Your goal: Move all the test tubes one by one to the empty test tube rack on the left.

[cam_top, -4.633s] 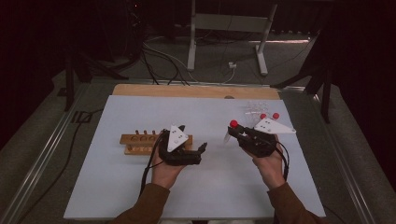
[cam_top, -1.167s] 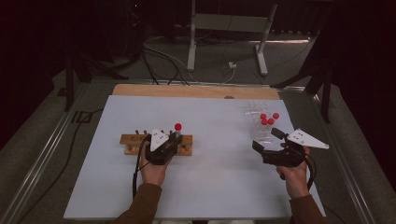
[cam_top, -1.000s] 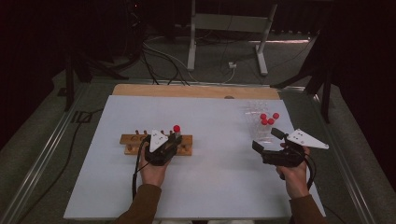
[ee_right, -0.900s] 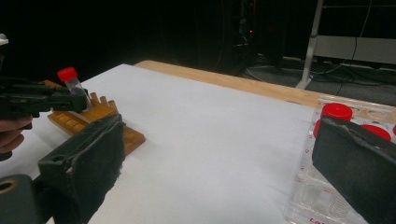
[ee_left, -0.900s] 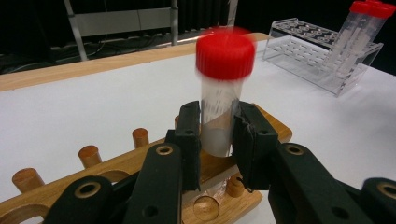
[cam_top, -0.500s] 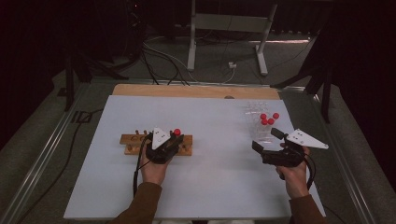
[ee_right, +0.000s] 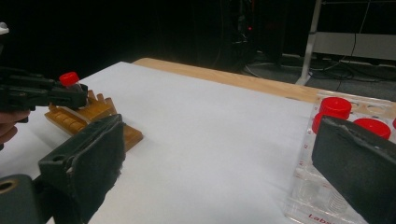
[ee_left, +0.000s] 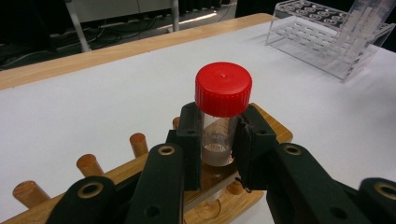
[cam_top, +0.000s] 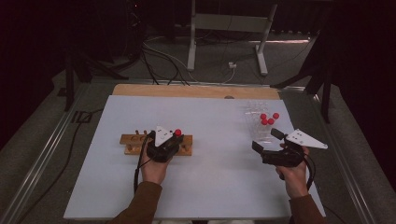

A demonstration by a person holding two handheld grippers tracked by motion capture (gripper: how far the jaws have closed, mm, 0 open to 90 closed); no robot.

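A clear tube with a red cap stands upright between the jaws of my left gripper, which is shut on it just under the cap. The jaws have just been closing a little tighter on it. The tube's foot sits at a hole of the wooden peg rack. In the high view the left gripper holds the red-capped tube over the wooden rack. My right gripper hangs open and holds nothing, just in front of the clear plastic rack. In its own view the right gripper has wide jaws.
The clear rack holds three red-capped tubes at the table's right. Wooden pegs stick up along the wooden rack. White tabletop lies between the two racks. A metal stand rises behind the table.
Since the earliest frame the right hand has drawn back to the right and the left gripper has come to hold a tube. Over the last second the tube sank slightly toward the wooden rack.
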